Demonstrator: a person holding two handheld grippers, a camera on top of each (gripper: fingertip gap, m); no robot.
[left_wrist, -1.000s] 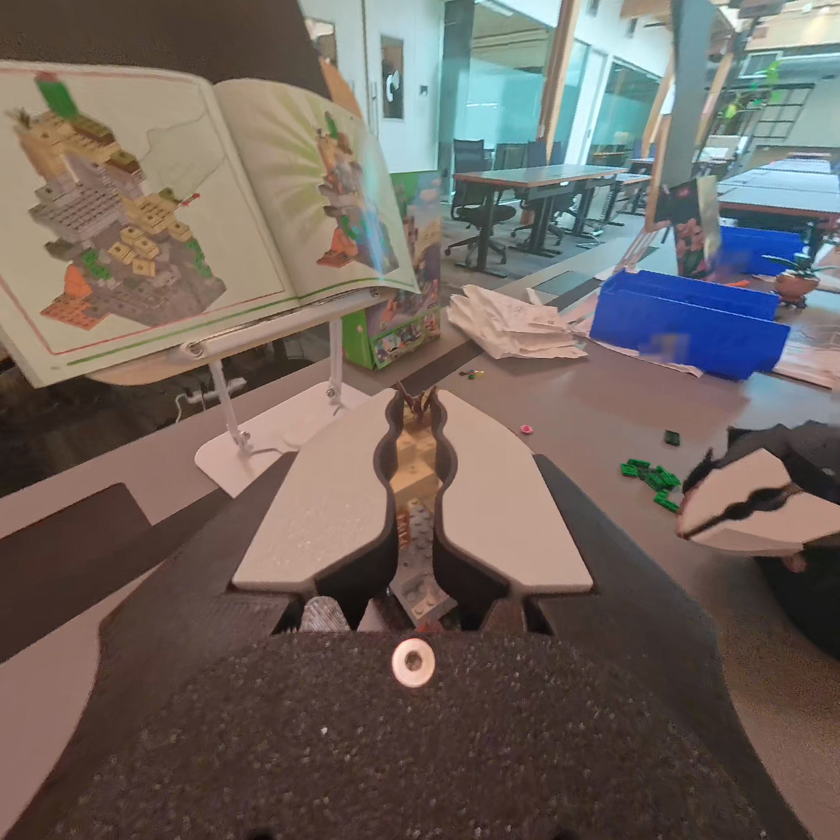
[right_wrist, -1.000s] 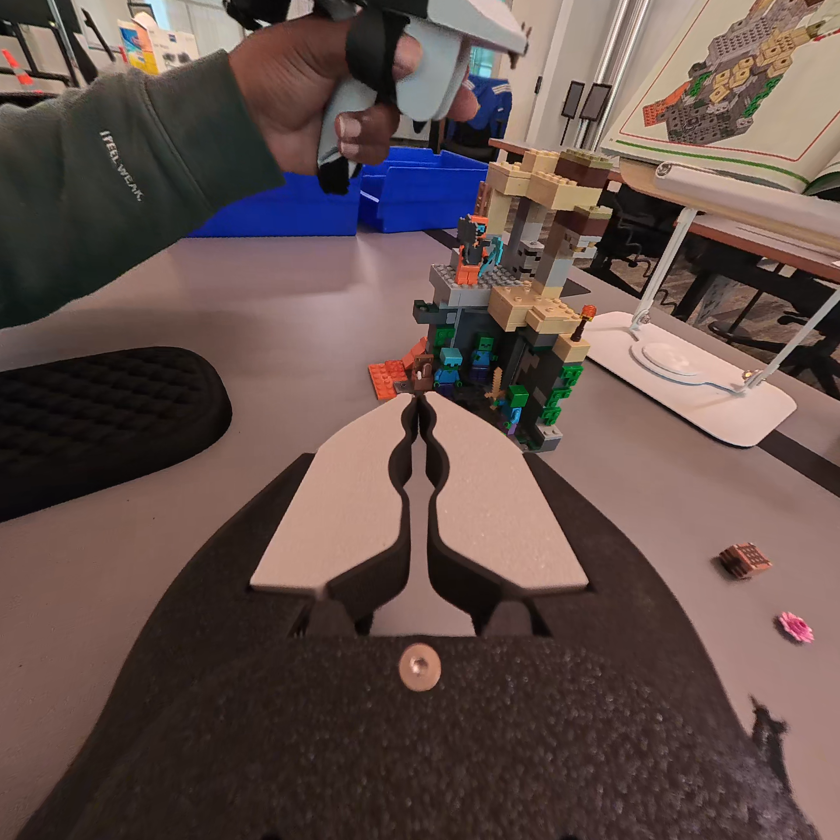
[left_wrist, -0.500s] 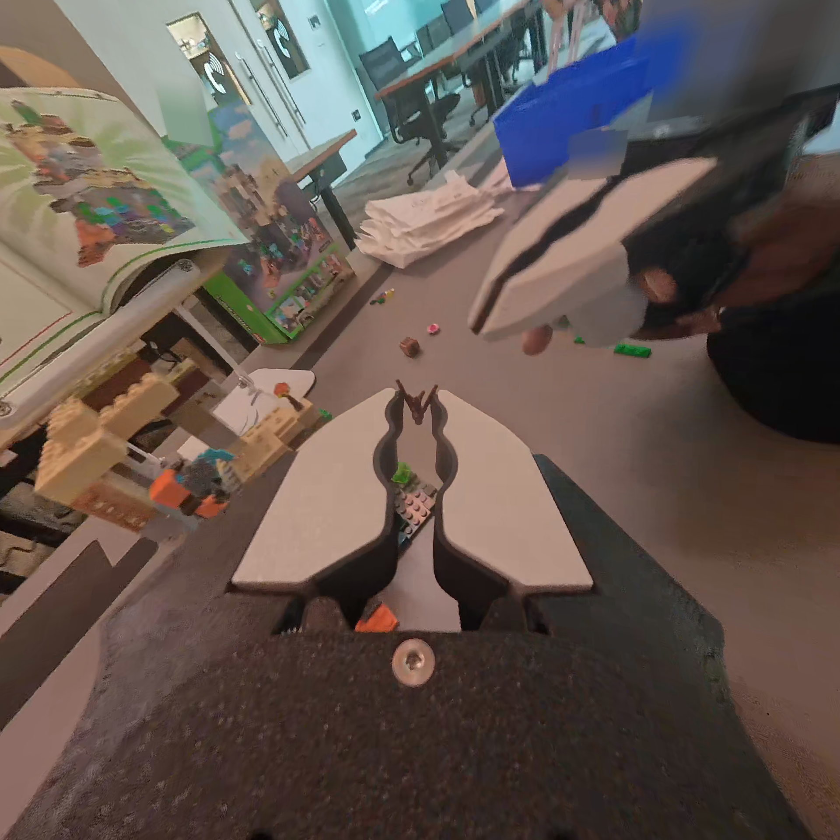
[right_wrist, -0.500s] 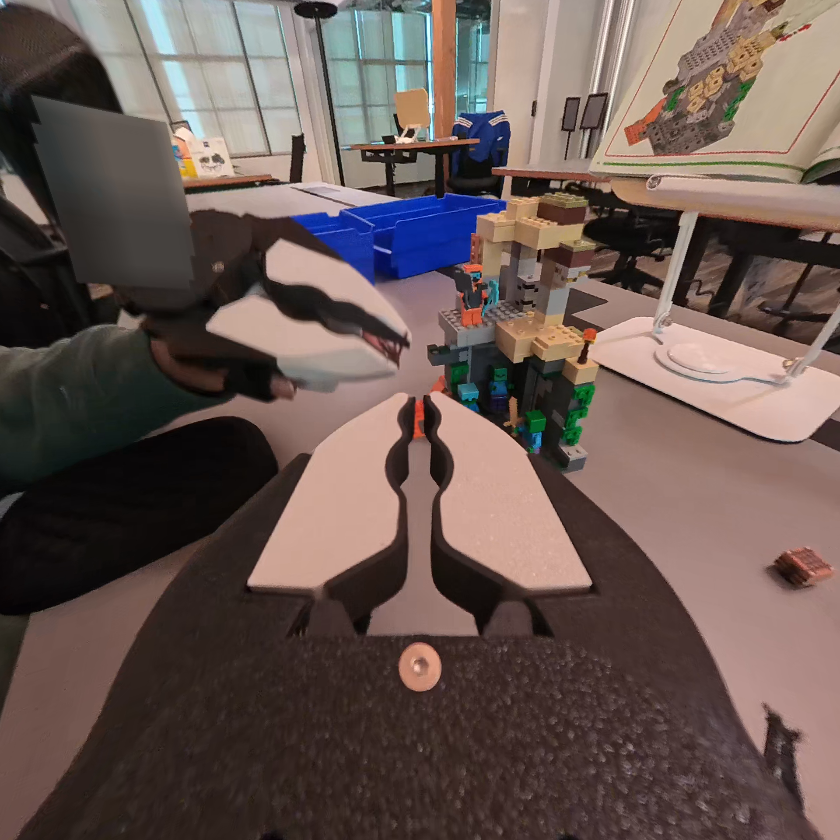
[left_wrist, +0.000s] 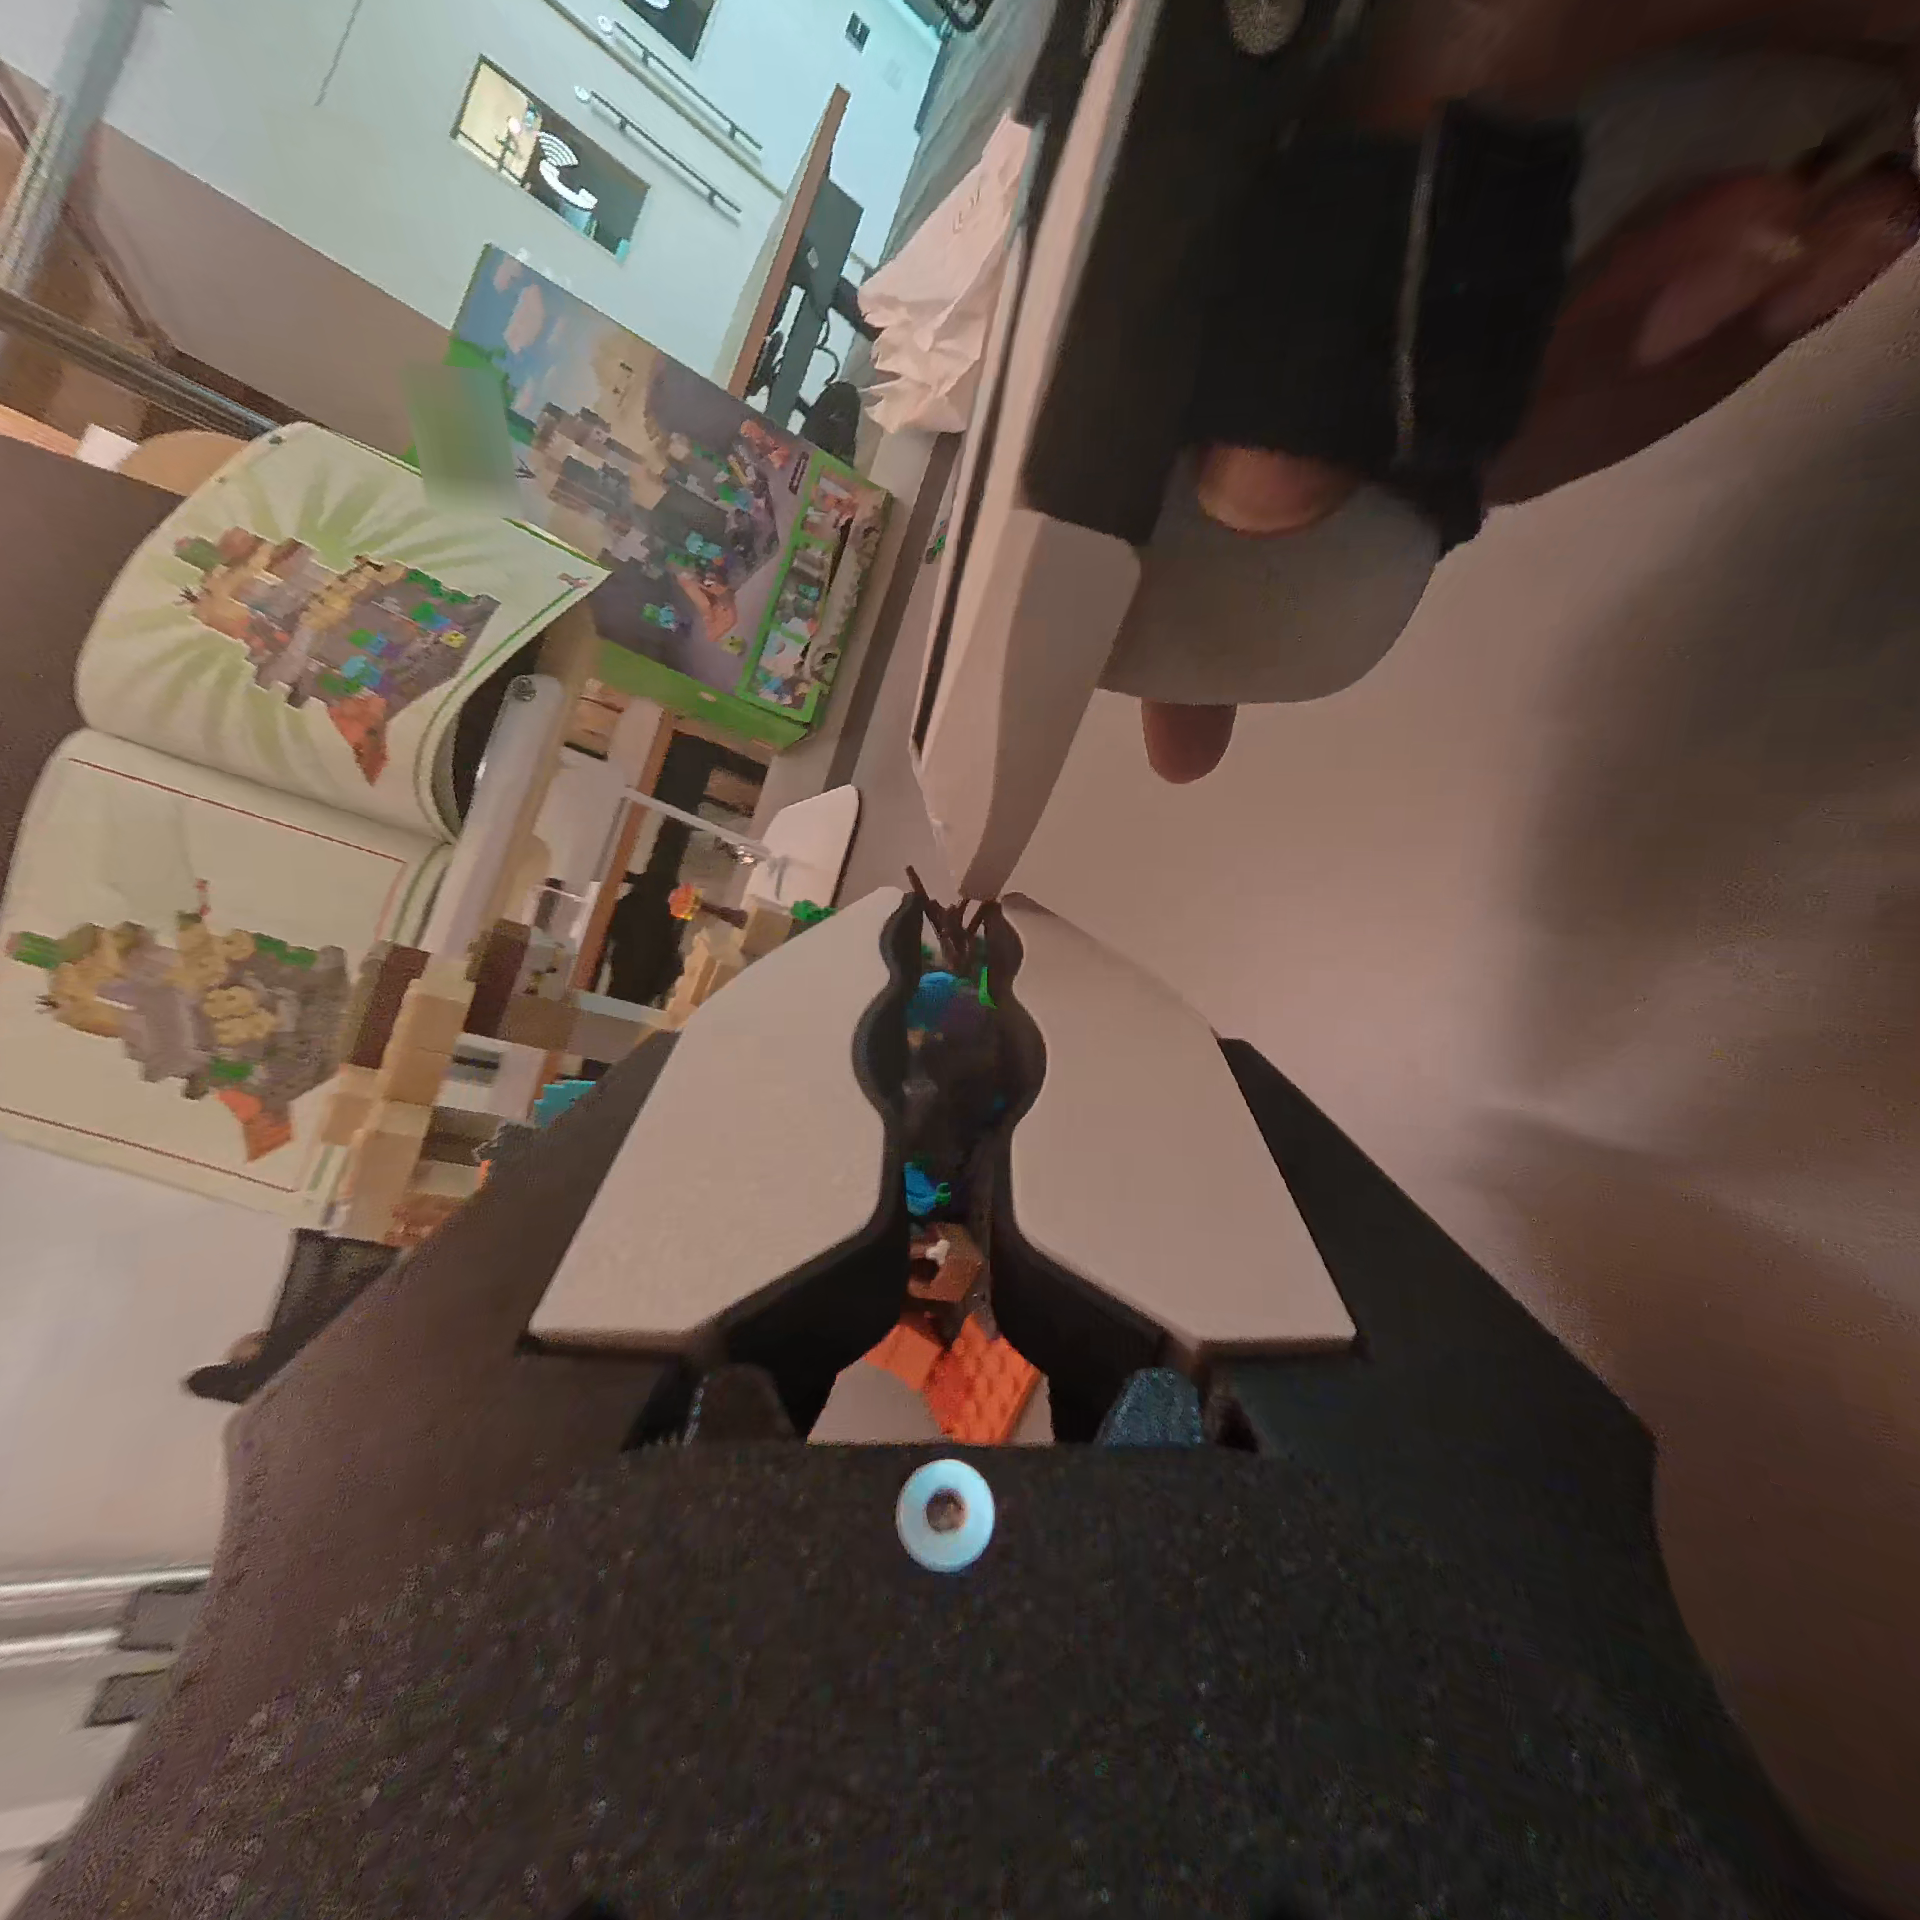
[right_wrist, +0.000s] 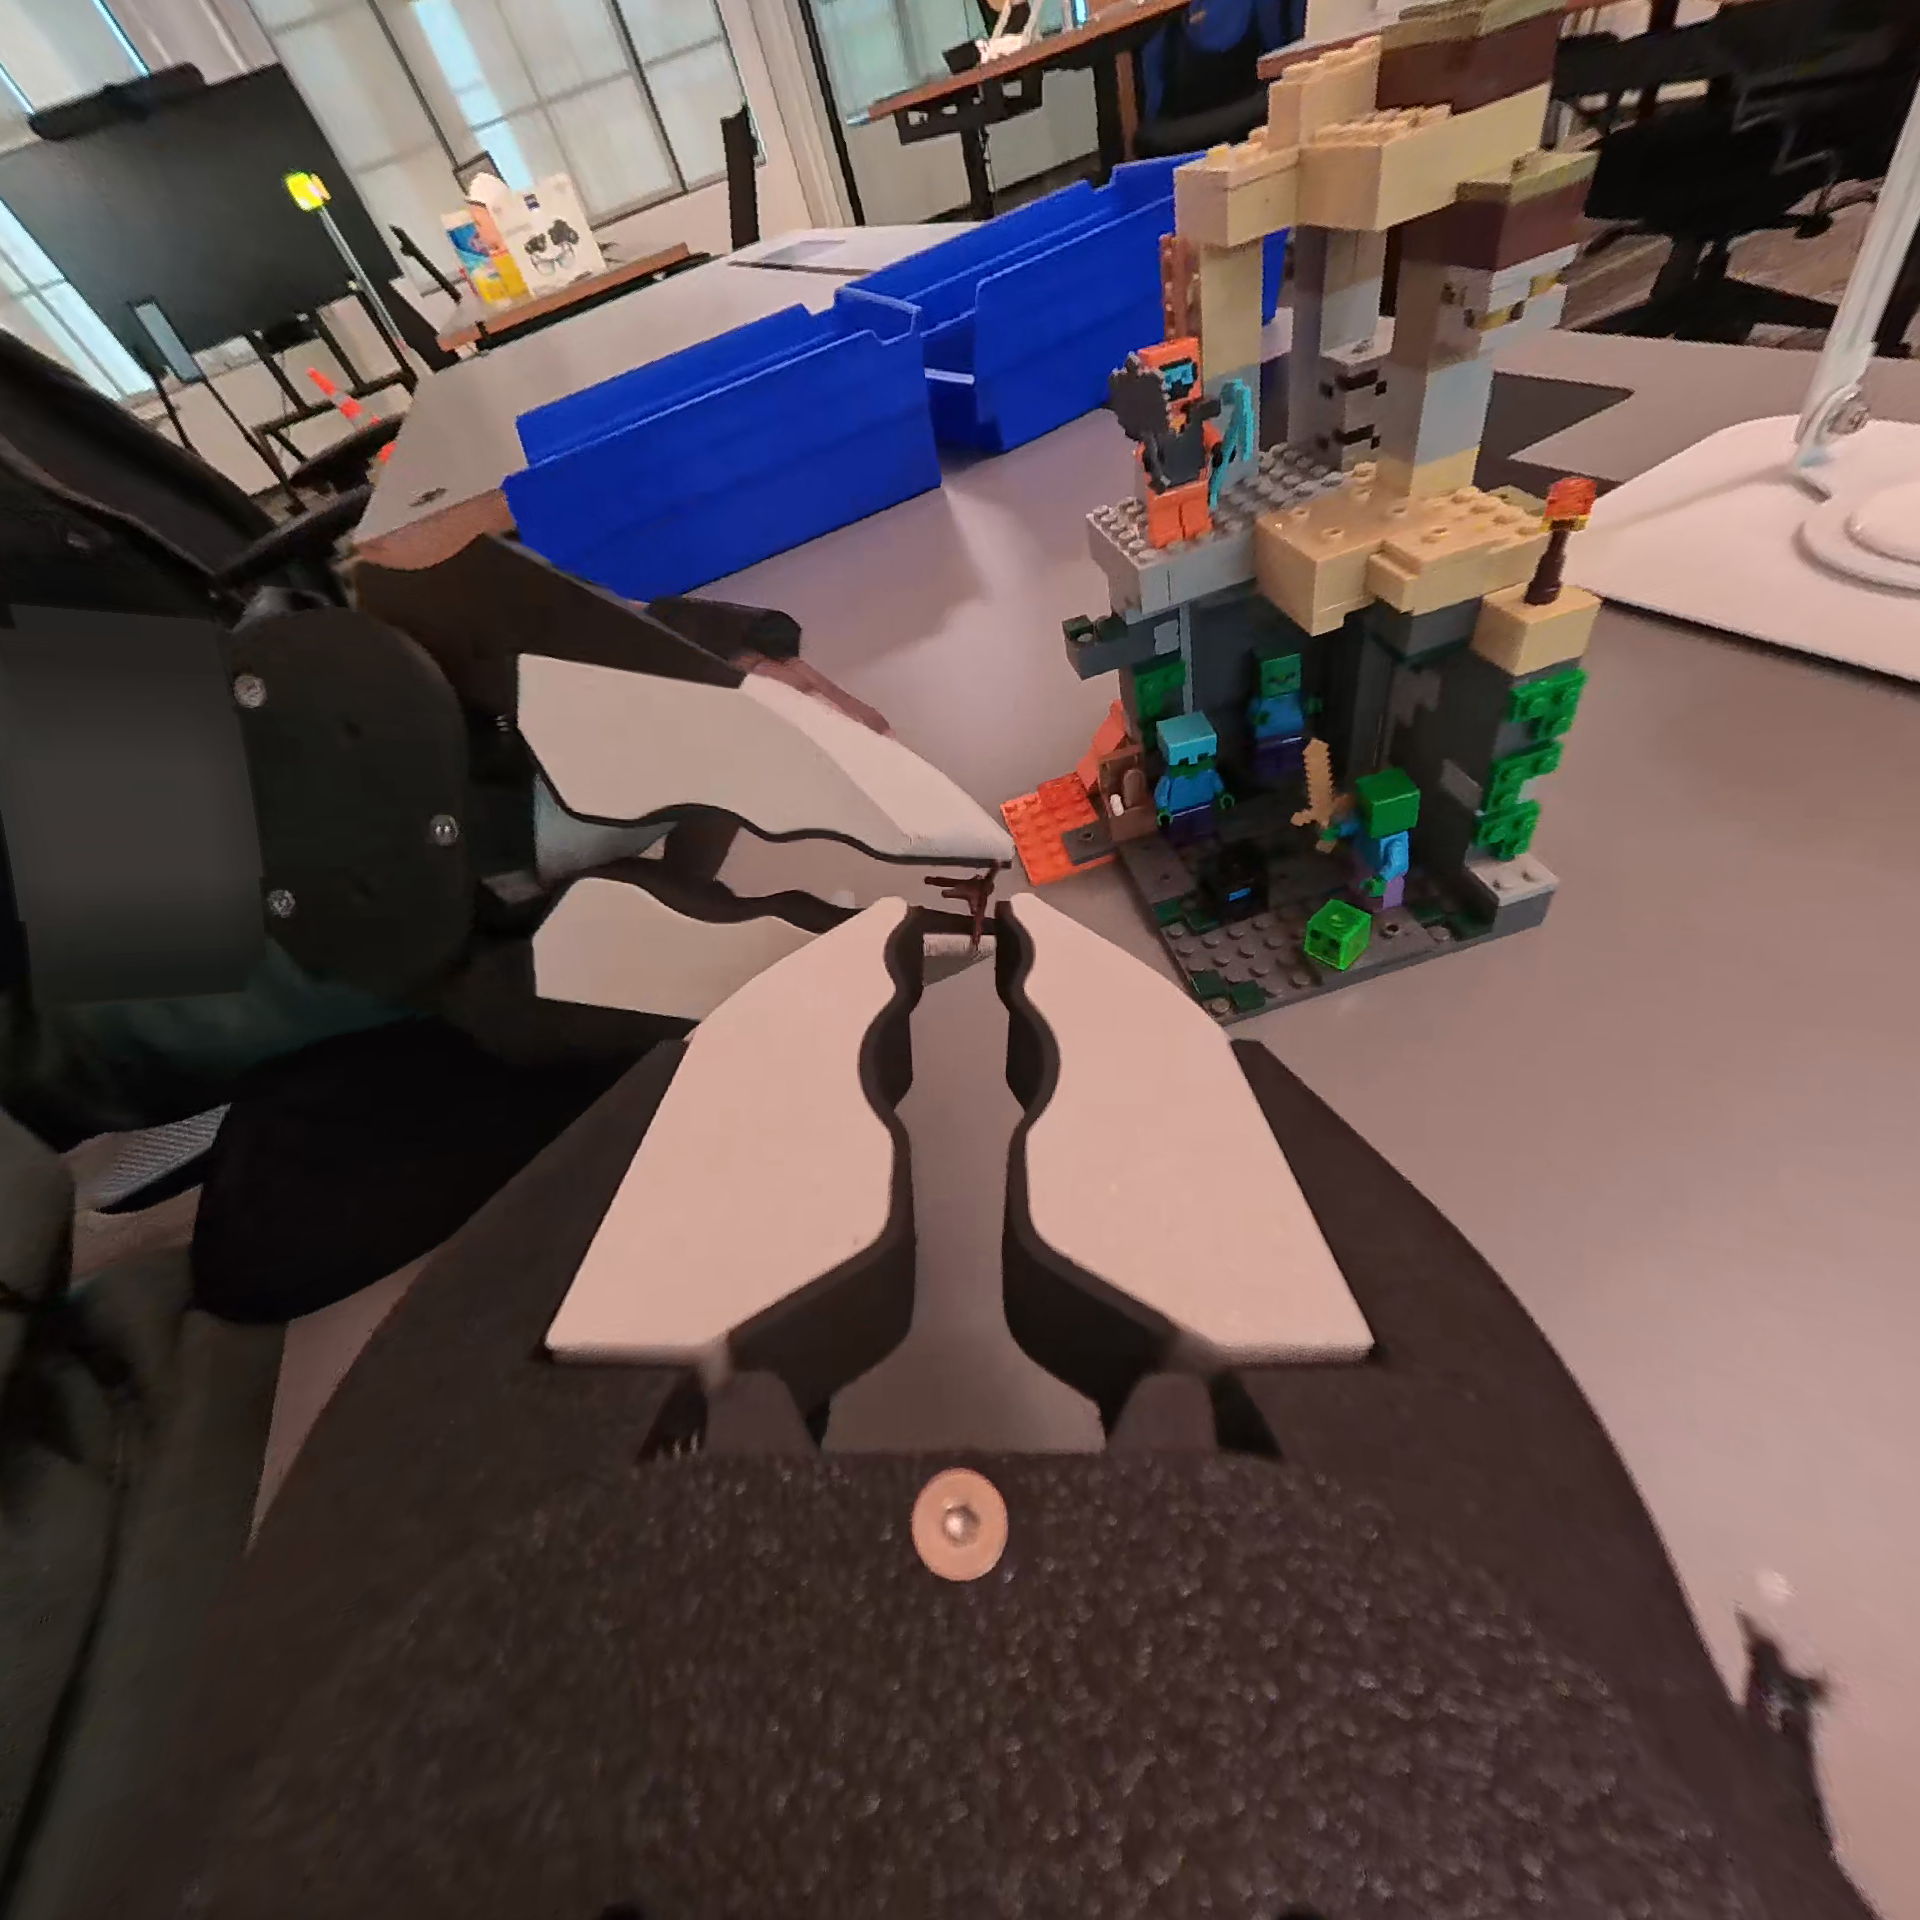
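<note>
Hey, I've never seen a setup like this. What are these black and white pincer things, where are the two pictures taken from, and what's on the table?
There is no robot here. A person holds a hand-held gripper in each hand. Each gripper has two white fingers and a camera looking forward along them. One picture looks out from the left gripper, the other from the right gripper.

The left one is shut on a small brown twig-like piece. The right one's open fingers appear to sit on either side of that piece.

On the grey table stand a toy brick model and blue bins. An open instruction booklet is propped up beside the model.
</note>
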